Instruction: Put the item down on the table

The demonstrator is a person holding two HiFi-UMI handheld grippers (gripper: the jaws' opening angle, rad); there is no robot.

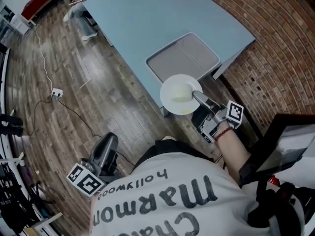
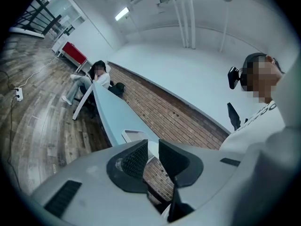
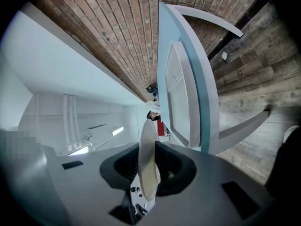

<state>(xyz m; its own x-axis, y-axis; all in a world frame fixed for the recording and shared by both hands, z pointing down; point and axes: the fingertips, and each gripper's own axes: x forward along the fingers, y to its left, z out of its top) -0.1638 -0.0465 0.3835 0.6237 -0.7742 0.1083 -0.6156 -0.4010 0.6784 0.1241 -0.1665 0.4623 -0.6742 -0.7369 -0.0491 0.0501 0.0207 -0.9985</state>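
A white plate (image 1: 178, 93) hangs over the near edge of the light blue table (image 1: 162, 18), level and just in front of a grey tray (image 1: 184, 58). My right gripper (image 1: 198, 96) is shut on the plate's near rim. In the right gripper view the plate (image 3: 146, 154) shows edge-on between the jaws of the right gripper (image 3: 148, 166), with the tray (image 3: 181, 93) and the table (image 3: 209, 93) beyond. My left gripper (image 1: 101, 156) hangs low at my left side over the floor. In its own view the left gripper (image 2: 153, 157) has a narrow gap between the jaws and holds nothing.
A brick wall (image 1: 275, 33) runs along the table's right side. A person (image 1: 81, 4) sits at the table's far end. A power strip (image 1: 57, 93) with a cable lies on the wooden floor. A dark stand (image 1: 280, 146) is at my right.
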